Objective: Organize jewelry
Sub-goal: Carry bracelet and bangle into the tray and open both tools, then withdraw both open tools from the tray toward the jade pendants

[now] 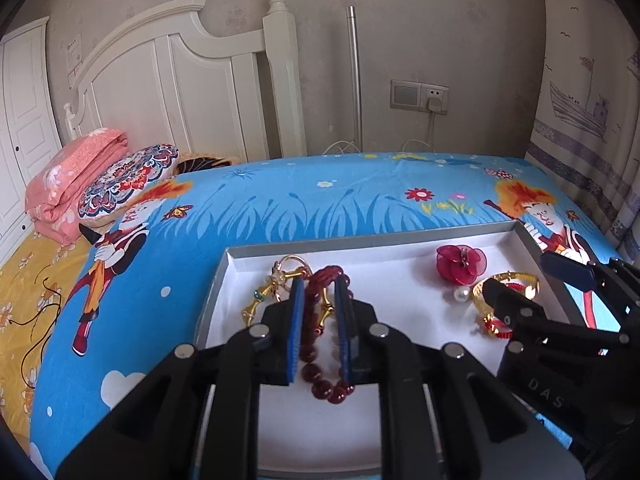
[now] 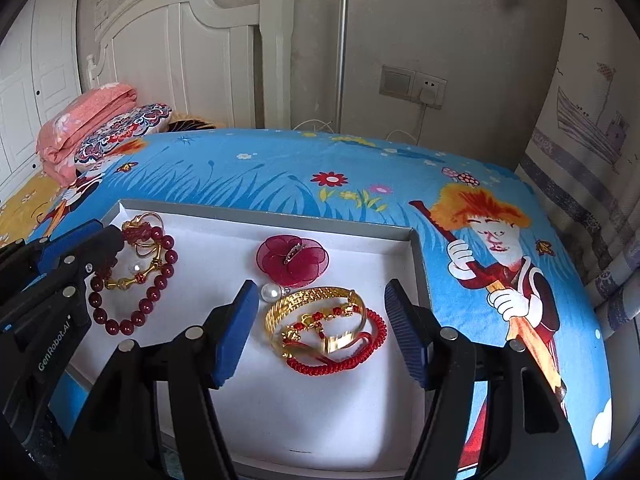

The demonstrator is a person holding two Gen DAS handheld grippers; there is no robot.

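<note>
Right gripper (image 2: 322, 316) over gold bangle (image 2: 316, 308) (jaws apart), white tray (image 2: 416, 256)

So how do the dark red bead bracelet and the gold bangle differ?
The bead bracelet is a loop of round dark red beads; the gold bangle is a solid textured band. The bracelet lies at the tray's left end, the bangle at its right. A red cord tangles with the bangle; gold pieces lie on the bracelet. Both rest in the tray.

white headboard (image 1: 160, 80), folded pink quilt (image 1: 72, 176), wall socket (image 1: 420, 96)
</note>
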